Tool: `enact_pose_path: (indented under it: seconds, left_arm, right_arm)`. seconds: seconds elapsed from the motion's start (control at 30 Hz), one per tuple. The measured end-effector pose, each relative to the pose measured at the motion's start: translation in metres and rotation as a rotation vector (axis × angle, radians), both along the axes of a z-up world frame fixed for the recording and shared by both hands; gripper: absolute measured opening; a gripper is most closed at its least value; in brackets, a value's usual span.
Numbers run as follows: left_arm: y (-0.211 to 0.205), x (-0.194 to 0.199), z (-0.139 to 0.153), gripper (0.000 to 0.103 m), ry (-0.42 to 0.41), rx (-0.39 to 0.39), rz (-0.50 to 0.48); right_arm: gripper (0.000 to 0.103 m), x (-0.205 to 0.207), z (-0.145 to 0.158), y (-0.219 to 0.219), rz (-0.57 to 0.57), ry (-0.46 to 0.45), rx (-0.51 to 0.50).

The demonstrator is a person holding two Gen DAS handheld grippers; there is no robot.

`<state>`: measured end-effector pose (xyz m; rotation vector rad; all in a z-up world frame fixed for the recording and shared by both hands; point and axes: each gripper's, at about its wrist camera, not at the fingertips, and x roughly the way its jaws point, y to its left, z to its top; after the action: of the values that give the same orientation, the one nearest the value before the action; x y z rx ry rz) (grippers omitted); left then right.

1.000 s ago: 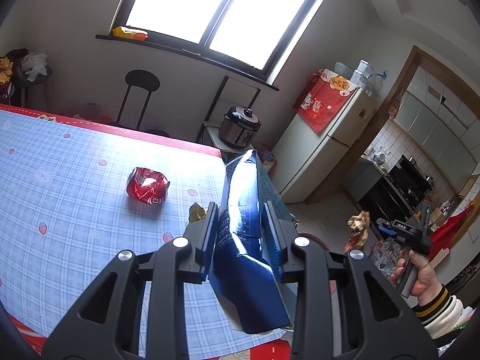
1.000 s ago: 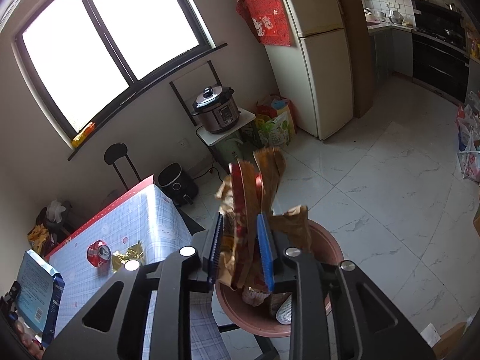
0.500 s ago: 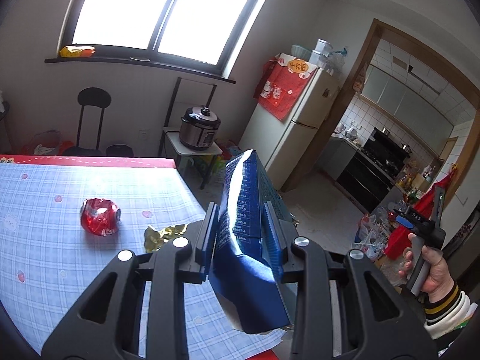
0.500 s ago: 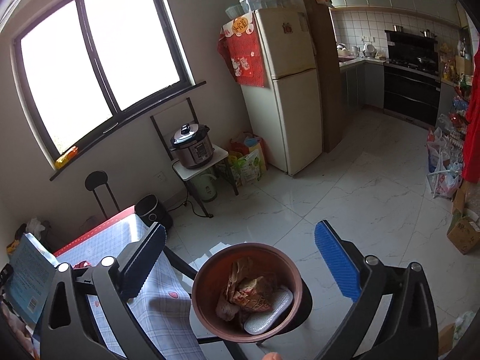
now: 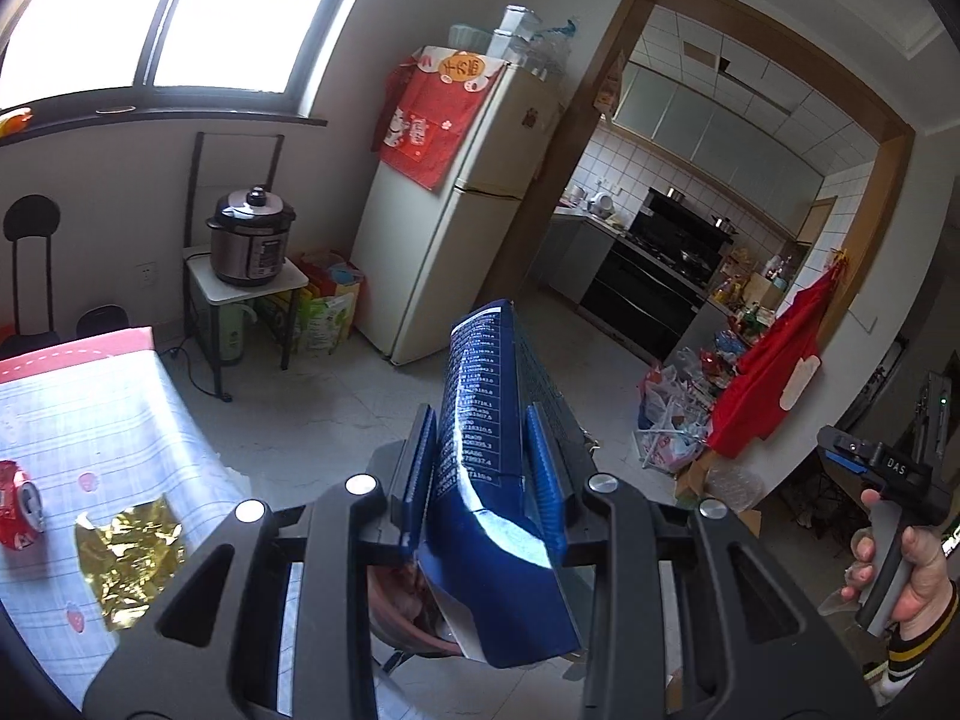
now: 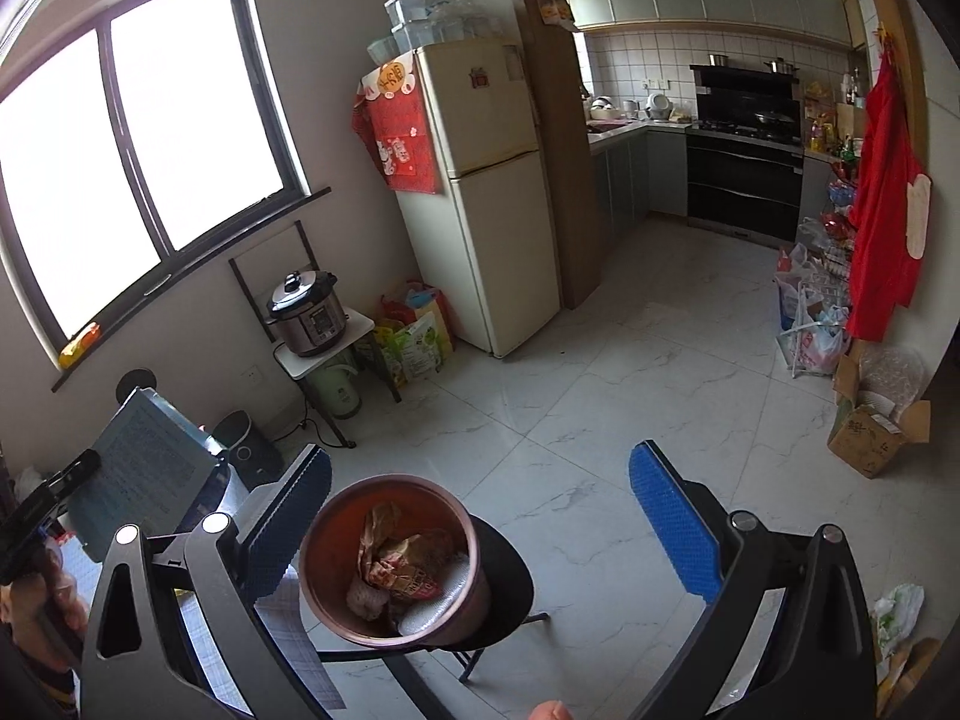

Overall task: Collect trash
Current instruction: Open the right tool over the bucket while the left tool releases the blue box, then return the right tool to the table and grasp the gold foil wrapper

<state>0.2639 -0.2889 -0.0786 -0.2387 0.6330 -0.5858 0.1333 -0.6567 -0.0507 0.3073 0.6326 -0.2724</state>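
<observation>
My left gripper [image 5: 481,456] is shut on a blue snack bag [image 5: 501,480], which stands upright between its pads. From the right wrist view the same blue bag [image 6: 141,468] appears at the left, off the table's corner. A brown trash bin [image 6: 396,564] stands on a black stool [image 6: 507,576] and holds crumpled wrappers [image 6: 399,558]. My right gripper [image 6: 480,522] hangs open above the bin with nothing between its fingers. On the checked tablecloth [image 5: 90,420] lie a crushed red can [image 5: 18,504] and a gold wrapper [image 5: 129,558].
A pressure cooker [image 5: 252,237] sits on a small stand by the wall, with bags beside a cream fridge [image 5: 456,204]. A cardboard box [image 6: 876,435] and plastic bags [image 6: 810,324] line the right wall. White tiled floor [image 6: 600,396] stretches toward the kitchen.
My right gripper opened and dropped its wrappers into the bin, then rose a little. My left gripper swung right with the blue bag, off the table toward the bin.
</observation>
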Motion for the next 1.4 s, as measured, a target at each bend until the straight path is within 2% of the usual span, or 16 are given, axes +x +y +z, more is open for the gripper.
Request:
enact_pose_path:
  seconds: [0.2,0.3,0.37,0.47,0.67,0.8,1.17,1.4]
  left_arm:
    - [-0.059,0.029,-0.016,0.034,0.004,-0.002,-0.071]
    - [-0.080,0.044,-0.026,0.038,0.011,0.028,-0.101]
    - [-0.087,0.052,-0.032,0.080,0.032,0.049,-0.090]
    - [-0.078,0.049,-0.031,0.085,0.021,0.052,-0.071]
    - [-0.017,0.030,-0.017,0.096,0.017,0.064,-0.011]
    - [0.036,0.006,-0.005,0.097,0.000,0.100,0.065]
    - [0.202,-0.077,0.026,0.097,-0.024,0.178,0.383]
    - [0.294,-0.127,0.026,0.097,0.000,0.222,0.588]
  right_arm:
    - [0.097,-0.022,-0.002,-0.033,-0.073,0.015,-0.019]
    - [0.097,-0.026,-0.005,-0.043,-0.093,0.017,-0.010]
    - [0.097,-0.027,-0.008,-0.046,-0.096,0.017,-0.001]
    - [0.097,-0.024,-0.010,-0.042,-0.083,0.010,0.012]
    - [0.097,-0.010,-0.010,-0.016,-0.034,0.004,0.027]
    - [0.097,0.001,-0.006,0.006,-0.002,-0.002,0.028]
    - [0.097,0.036,0.000,0.082,0.105,-0.011,0.010]
    - [0.097,0.063,-0.007,0.145,0.229,0.008,-0.008]
